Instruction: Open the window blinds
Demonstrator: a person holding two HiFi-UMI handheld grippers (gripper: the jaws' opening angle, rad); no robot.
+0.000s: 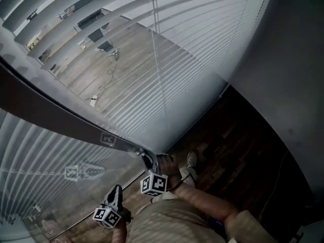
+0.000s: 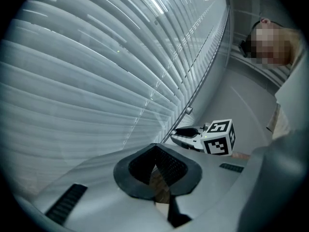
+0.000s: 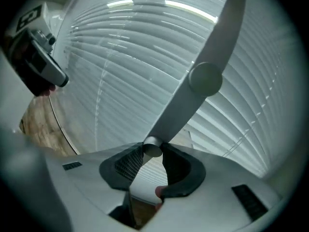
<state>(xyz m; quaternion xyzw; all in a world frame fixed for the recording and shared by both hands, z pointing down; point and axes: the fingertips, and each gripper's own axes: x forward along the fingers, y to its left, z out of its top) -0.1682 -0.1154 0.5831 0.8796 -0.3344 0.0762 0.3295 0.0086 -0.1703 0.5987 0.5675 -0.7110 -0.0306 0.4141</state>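
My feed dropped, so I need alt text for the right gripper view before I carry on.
The right gripper is closed on the end of a grey wand, which slants up and to the right past a round knob partway along it. Behind it, white blinds fill most of the view.

Left gripper closed; right gripper clamped.
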